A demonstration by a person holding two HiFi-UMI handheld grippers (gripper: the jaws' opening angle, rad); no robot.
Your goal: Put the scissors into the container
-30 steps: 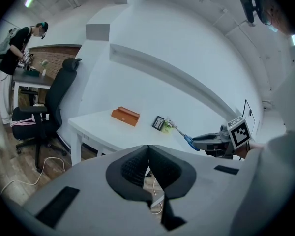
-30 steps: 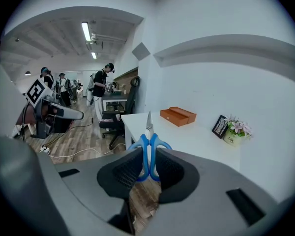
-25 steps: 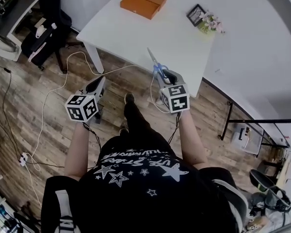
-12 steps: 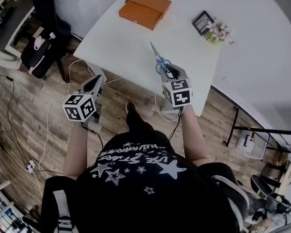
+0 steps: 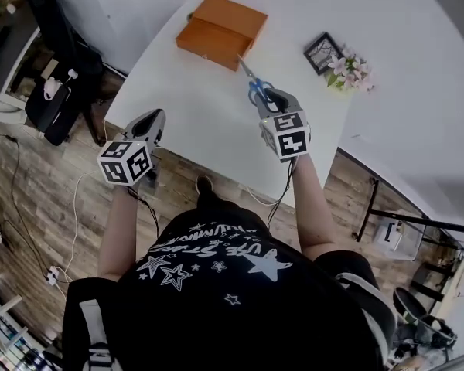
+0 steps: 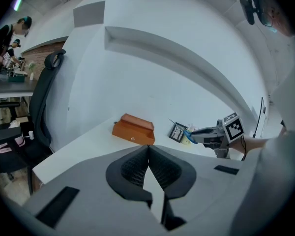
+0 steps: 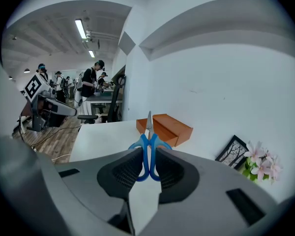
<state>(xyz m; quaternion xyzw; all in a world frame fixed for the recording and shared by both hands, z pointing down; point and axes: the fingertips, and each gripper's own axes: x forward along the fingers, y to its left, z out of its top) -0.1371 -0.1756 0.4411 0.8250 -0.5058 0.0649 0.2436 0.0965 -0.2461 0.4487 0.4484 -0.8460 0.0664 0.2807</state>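
Blue-handled scissors (image 5: 255, 89) are clamped by their handles in my right gripper (image 5: 267, 99), blades pointing ahead at the orange container (image 5: 220, 31). In the right gripper view the jaws are shut on the scissors (image 7: 148, 149), and the blade tip lines up with the orange container (image 7: 164, 128) on the white table (image 7: 101, 136). My left gripper (image 5: 151, 122) hovers over the table's near-left edge, shut with nothing in it. In the left gripper view its pads (image 6: 137, 163) meet, with the container (image 6: 133, 129) ahead and the right gripper (image 6: 209, 134) to the right.
A small framed picture (image 5: 322, 51) and pink flowers (image 5: 348, 64) stand on the table (image 5: 193, 122) to the right of the container. Below the table's near edge lie wooden floor (image 5: 46, 199) and cables. A black chair and bags (image 5: 54, 91) stand at the left; people work at desks beyond.
Both grippers have moved forward from above the floor to over the table. The right one has carried the scissors close to the orange container.
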